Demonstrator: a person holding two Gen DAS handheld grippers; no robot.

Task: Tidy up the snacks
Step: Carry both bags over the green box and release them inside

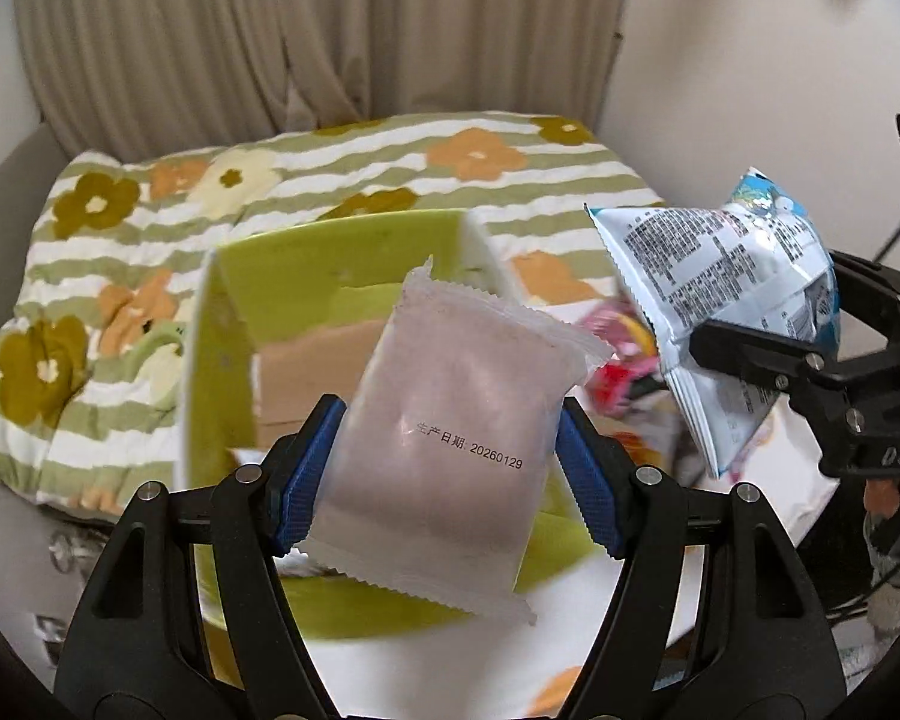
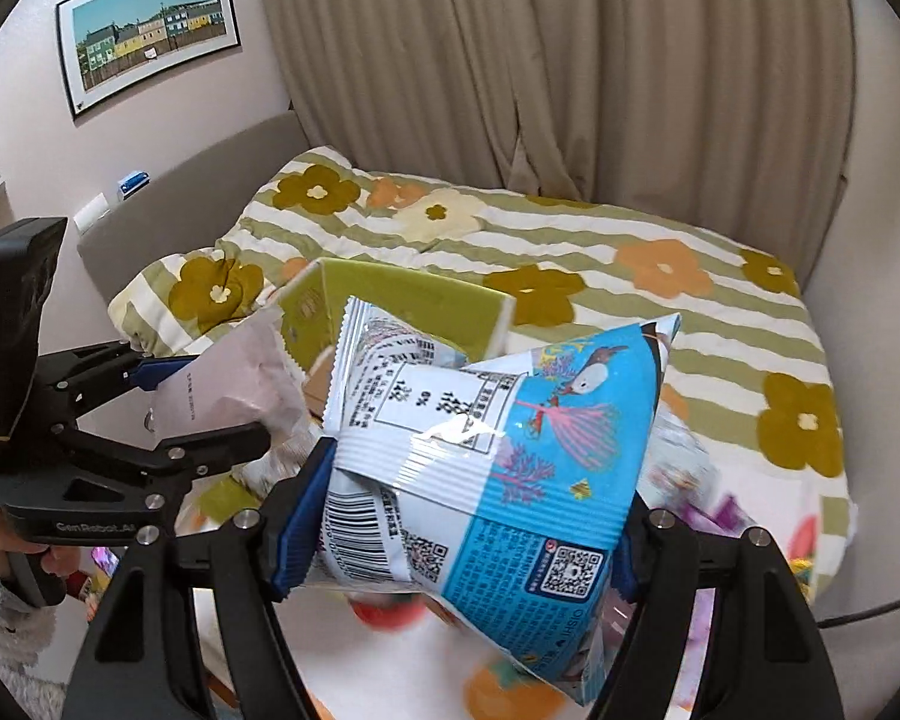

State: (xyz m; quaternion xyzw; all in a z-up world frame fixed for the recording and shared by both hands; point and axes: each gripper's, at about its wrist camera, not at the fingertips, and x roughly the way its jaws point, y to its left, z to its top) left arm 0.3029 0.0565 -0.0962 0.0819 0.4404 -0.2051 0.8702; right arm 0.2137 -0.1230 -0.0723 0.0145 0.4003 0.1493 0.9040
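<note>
An open box (image 1: pixel 330 264) sits on the bed (image 1: pixel 510 180), curtain (image 1: pixel 270 30) behind. A pouch (image 1: pixel 450 420) is held above the box, a snack bag (image 1: pixel 720 282) to its right, loose packets (image 1: pixel 618 360) on the bed below.

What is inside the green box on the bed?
The green box shows a brown cardboard floor. The pink packet, clamped in the left gripper, hides the rest.

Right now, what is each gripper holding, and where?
Left gripper clamps the pale pink packet across its lower half; right gripper clamps the blue snack bag across its middle.
</note>
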